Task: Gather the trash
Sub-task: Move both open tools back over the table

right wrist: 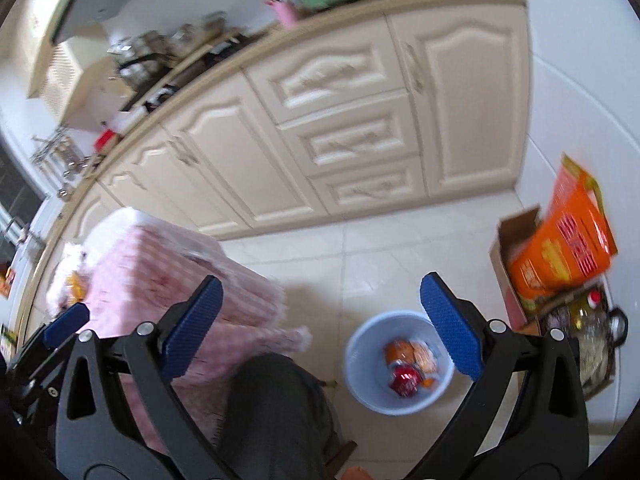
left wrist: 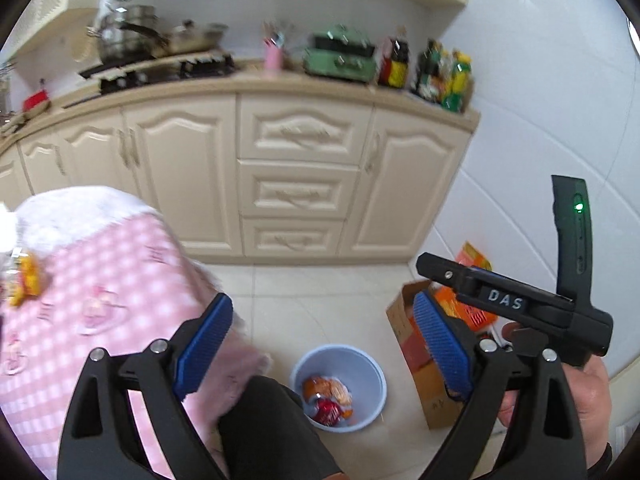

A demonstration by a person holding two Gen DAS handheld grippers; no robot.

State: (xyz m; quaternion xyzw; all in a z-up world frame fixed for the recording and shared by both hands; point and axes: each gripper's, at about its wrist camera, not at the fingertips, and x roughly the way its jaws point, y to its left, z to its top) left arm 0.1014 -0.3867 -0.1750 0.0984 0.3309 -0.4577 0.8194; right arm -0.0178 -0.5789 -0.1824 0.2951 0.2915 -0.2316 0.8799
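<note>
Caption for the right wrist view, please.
Open right gripper above a blue bin holding wrappers, pink-clothed table at left.

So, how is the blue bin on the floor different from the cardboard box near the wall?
The blue bin is round and plastic; the cardboard box is square-cornered and brown. The bin holds a few small wrappers low inside, while the box is filled past its top by an orange package. The bin stands free on the tiles; the box sits beside the white wall. Both are open-topped and rest on the floor.
</note>
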